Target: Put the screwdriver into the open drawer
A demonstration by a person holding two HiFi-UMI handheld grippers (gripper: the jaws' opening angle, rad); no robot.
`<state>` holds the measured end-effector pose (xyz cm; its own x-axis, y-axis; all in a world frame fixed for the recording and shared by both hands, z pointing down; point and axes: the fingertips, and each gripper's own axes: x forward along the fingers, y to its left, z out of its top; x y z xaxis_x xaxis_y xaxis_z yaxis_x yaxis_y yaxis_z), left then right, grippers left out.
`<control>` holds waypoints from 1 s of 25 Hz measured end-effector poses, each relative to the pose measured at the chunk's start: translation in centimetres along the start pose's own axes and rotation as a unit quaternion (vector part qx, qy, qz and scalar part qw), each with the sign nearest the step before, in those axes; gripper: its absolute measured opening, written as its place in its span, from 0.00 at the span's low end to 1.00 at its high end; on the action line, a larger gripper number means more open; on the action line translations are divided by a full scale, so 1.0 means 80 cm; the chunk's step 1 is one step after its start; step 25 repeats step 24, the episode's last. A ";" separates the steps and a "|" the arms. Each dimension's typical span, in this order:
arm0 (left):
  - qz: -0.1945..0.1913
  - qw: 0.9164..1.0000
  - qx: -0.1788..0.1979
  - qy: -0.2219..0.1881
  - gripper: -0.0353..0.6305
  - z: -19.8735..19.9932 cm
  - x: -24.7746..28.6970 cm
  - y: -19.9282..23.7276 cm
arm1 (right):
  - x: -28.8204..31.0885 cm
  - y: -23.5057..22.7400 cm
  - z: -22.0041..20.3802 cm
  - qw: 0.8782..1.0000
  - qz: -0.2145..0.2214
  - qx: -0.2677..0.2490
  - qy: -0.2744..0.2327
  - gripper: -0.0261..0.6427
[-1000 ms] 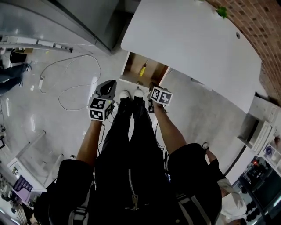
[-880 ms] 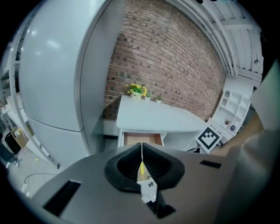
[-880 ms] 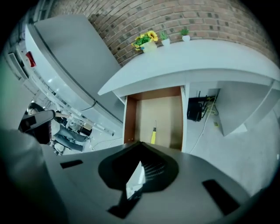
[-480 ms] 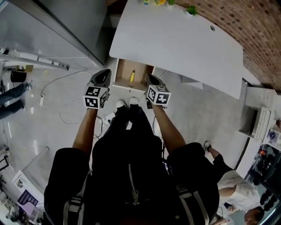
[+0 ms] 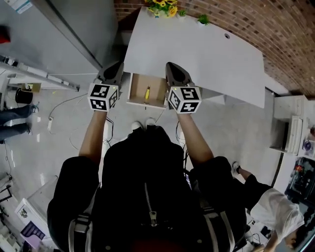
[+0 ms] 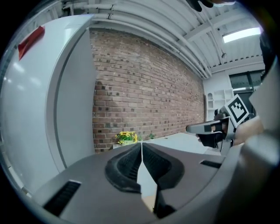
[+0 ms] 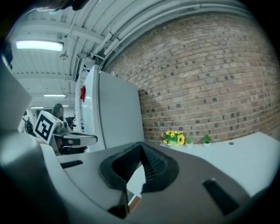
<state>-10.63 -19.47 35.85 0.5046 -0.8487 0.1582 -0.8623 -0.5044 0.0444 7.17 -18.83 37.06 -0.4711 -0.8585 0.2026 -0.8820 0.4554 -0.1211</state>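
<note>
Nearest, at the bottom of the head view: a black jacket [image 5: 147,197] of matte cloth with a metal zip down the middle. Beyond it, white shoe tips [image 5: 143,123] on a glossy grey floor [image 5: 64,142], with a thin pale cable [image 5: 59,105] looping across at the left.

At each wrist, a white cube printed with black square markers, then a smooth grey shell narrowing to a point. To the left, the left gripper [image 5: 118,65], beside the tabletop's near left corner and just left of the drawer. Ribbed black pads [image 6: 127,164] pressed flat together, only a hairline seam between, nothing gripped. To the right, the right gripper [image 5: 170,65], over the tabletop's near edge and just right of the drawer. Ribbed pads [image 7: 154,166] likewise meeting at the tips, holding nothing.

Between the two, pulled out from under the tabletop's near edge: an open drawer [image 5: 137,88], a shallow rectangular box with a pale brown wooden bottom and a white front. Inside, about the middle of the bottom and apart from both grippers: the screwdriver [image 5: 146,92], slim, yellow-handled, lying front to back.

Farther on, a broad white desk [image 5: 211,54], smooth and matte, with rounded corners. At its far left corner, a bunch of yellow flowers [image 5: 162,6]. Beside them along the far edge, a small green plant [image 5: 203,19]. Behind, a rough red brick wall [image 5: 266,29]. Left of the desk, a tall smooth grey cabinet [image 5: 74,24].
</note>
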 end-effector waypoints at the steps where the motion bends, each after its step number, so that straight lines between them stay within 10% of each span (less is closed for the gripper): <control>1: 0.001 1.000 0.005 -0.008 0.09 0.010 -0.002 0.002 | -0.004 0.002 0.015 1.000 0.000 -0.005 -0.012 0.05; 25: -0.002 1.000 0.000 -0.012 0.09 0.010 -0.021 0.010 | -0.028 0.018 0.024 0.999 -0.015 -0.014 -0.028 0.05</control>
